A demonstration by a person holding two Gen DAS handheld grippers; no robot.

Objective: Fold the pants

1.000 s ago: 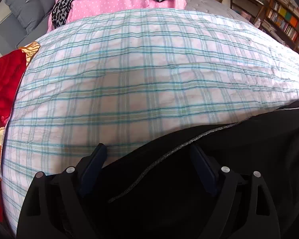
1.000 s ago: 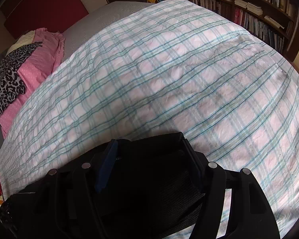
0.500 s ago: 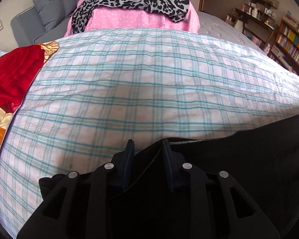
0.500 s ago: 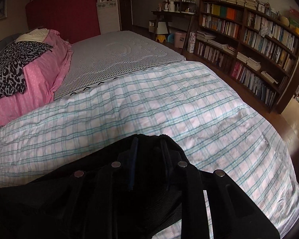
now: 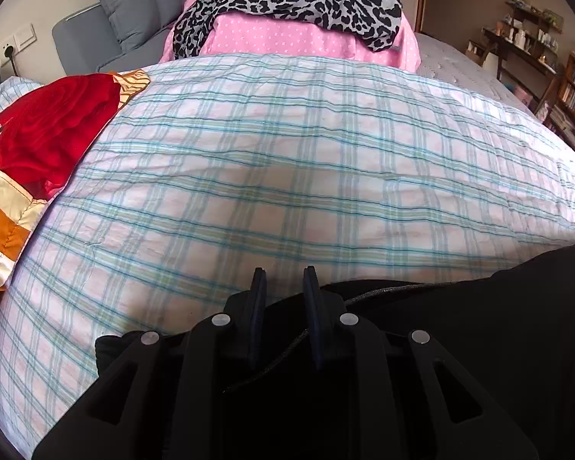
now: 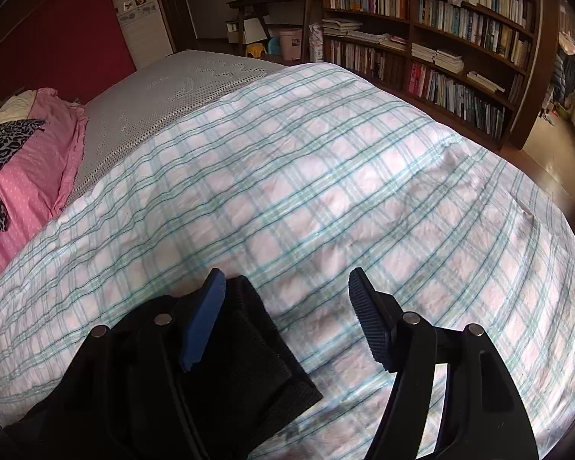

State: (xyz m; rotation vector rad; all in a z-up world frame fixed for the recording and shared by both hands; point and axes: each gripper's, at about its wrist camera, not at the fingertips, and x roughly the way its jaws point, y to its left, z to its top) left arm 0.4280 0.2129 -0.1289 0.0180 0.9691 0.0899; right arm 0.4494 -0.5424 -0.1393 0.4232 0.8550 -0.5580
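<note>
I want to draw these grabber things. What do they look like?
Both are matte black plastic frames with cut-out slots and round silver pins at the joints. The left gripper has two thin, dark navy finger pads. The right gripper has brighter blue pads with fine ridges like tiny teeth. No cables, labels, hands or sleeves show.

A lived-in home bedroom: ahead of both grippers spreads a bed under a plaid quilt point(image 6: 326, 191), with a pink pillow point(image 5: 287, 38) and grey padded headboard point(image 5: 134, 4) beyond, and tall crowded bookshelves point(image 6: 441, 30) beside a small cluttered desk point(image 6: 272, 0) off to the right.
</note>
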